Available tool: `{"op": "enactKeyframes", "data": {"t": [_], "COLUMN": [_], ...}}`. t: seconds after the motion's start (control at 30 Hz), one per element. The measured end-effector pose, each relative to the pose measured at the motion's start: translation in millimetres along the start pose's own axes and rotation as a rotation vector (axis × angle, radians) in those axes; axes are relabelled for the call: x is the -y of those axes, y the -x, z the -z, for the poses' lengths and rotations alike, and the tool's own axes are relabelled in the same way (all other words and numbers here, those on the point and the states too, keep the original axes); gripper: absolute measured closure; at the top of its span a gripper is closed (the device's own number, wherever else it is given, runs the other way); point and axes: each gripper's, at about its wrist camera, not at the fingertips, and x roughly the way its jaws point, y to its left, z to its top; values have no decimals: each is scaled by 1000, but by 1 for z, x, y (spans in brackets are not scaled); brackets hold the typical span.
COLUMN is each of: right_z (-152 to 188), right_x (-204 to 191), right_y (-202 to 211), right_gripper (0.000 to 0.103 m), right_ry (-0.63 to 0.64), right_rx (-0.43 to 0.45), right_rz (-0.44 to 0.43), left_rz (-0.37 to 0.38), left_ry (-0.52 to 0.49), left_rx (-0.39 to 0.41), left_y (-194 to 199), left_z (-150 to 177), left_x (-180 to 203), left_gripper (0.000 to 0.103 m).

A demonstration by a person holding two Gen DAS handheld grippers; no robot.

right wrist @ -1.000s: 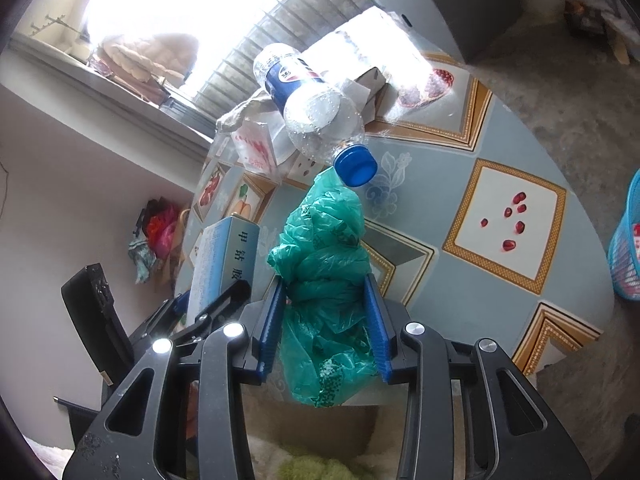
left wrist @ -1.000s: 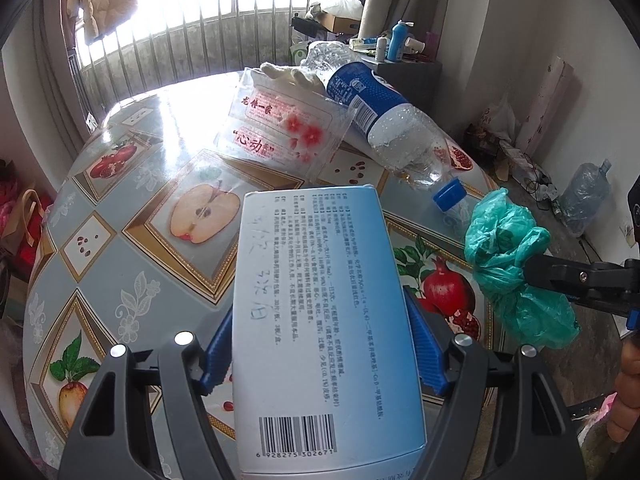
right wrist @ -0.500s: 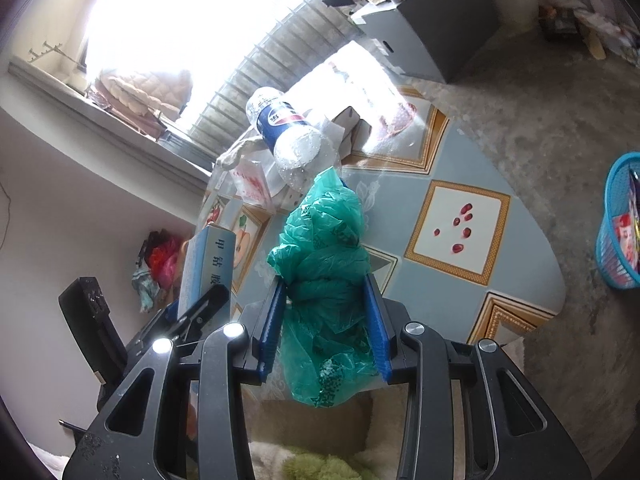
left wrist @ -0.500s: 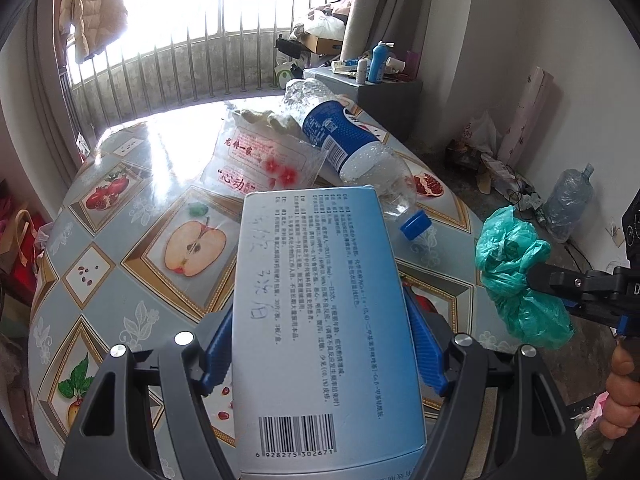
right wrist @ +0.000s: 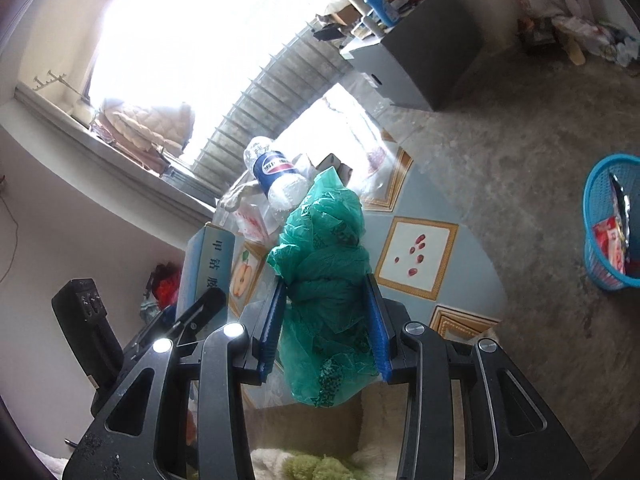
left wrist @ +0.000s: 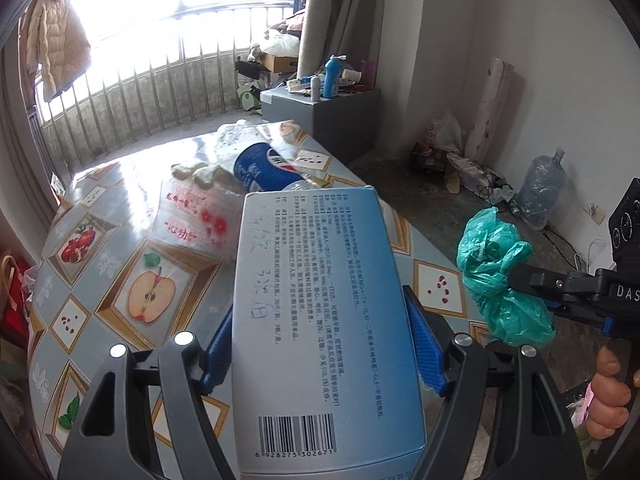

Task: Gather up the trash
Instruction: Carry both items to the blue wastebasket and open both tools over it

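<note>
Trash fills both our grippers: left gripper [left wrist: 320,344] clamps a pale blue printed cardboard box [left wrist: 320,320]; right gripper [right wrist: 325,322] grasps a crumpled green plastic bag [right wrist: 326,276] above the fruit-patterned table [right wrist: 460,280].

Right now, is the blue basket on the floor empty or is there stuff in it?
Not empty. The right wrist view shows the blue basket on the floor holding a red wrapper and a silvery packet.

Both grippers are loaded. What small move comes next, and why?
Probably swing the right gripper toward the blue plastic basket on the floor. It is clamped on the crumpled green plastic bag, the left gripper grips the pale blue cardboard box, and the basket already holds wrappers.
</note>
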Motion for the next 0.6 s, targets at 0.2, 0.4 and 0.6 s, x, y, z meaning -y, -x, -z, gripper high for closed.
{"op": "enactKeyframes", "data": {"t": [0.2, 0.4, 0.6], "right_z": [-8, -14, -21], "right_x": [23, 64, 129], "right_y": [29, 77, 130], "right_gripper": [67, 67, 67], "right_ry": [-45, -104, -219], "right_rx": [84, 228, 372], "right_rz": [16, 149, 375], "left_rz": [101, 222, 364], "left_ry": [-67, -146, -211], "left_rx": [-5, -37, -141], "left_y": [-10, -34, -85], "left_z": [-23, -52, -83], "left_x": [48, 116, 208], "left_gripper": [31, 31, 31]}}
